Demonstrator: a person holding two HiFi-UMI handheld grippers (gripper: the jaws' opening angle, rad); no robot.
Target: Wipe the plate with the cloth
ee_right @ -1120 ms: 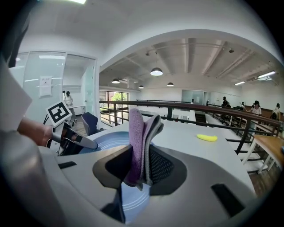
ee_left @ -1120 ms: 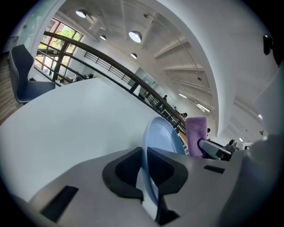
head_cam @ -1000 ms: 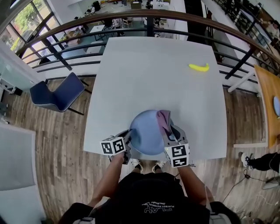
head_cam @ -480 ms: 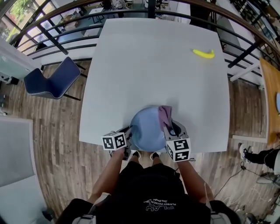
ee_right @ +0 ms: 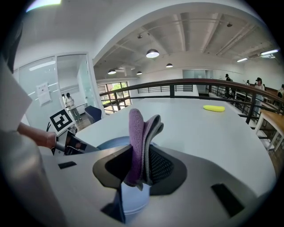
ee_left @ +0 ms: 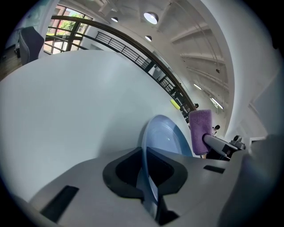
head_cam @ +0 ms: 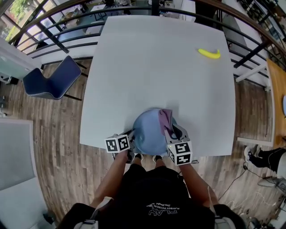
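Note:
A light blue plate (head_cam: 149, 132) is held over the near edge of the white table (head_cam: 156, 58). My left gripper (head_cam: 132, 139) grips its left rim. In the left gripper view the rim (ee_left: 146, 173) stands on edge between the jaws, which are closing on it. My right gripper (head_cam: 172, 129) is shut on a folded purple cloth (head_cam: 166, 118), which lies against the plate's right side. In the right gripper view the cloth (ee_right: 140, 137) sticks up from the jaws, with the plate (ee_right: 112, 142) just behind and below it.
A yellow banana (head_cam: 209, 53) lies at the table's far right. A blue chair (head_cam: 49, 82) stands on the wooden floor to the left. A dark railing (head_cam: 152, 5) runs beyond the table's far edge. The person stands at the near edge.
Both grippers have sunk toward the table's near edge, carrying the plate and the cloth with them. The cloth stays against the plate's right side.

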